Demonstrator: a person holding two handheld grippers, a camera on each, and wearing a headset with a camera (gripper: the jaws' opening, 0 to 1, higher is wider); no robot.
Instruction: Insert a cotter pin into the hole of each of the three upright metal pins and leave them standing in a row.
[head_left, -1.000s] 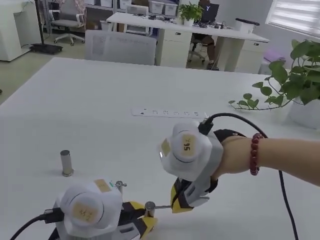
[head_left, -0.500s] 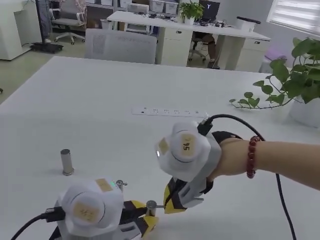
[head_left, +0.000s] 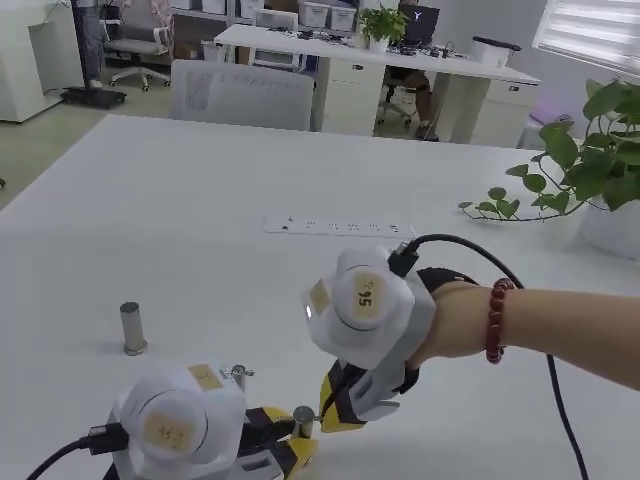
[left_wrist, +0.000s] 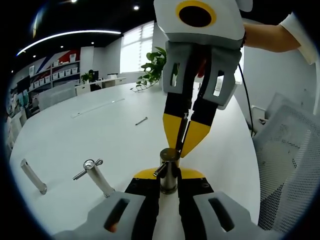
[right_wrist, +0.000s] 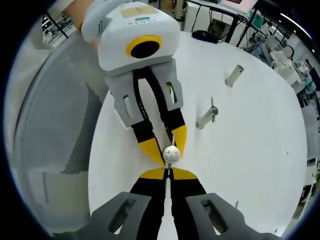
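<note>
My left gripper (head_left: 296, 442) is shut on an upright metal pin (head_left: 303, 414) at the near table edge; its jaws clamp the pin's shaft (left_wrist: 169, 174). My right gripper (head_left: 333, 414) comes from the right, shut on a thin cotter pin (left_wrist: 185, 131) whose tip is at the hole in the pin's head (right_wrist: 171, 154). In the right gripper view my own jaws (right_wrist: 170, 173) nearly touch that head. A second pin (head_left: 237, 376) with a cotter pin through it stands to the left. A bare third pin (head_left: 131, 327) stands further left.
A loose cotter pin (left_wrist: 141, 120) lies on the white table (head_left: 300, 170). Further back lies a white power strip (head_left: 338, 226), and a potted plant (head_left: 590, 150) stands at the right. The right gripper's black cable (head_left: 560, 400) trails to the right.
My right gripper has moved left toward the held pin, so less of the cotter pin shows between its jaws and the pin's head. The left gripper holds still.
</note>
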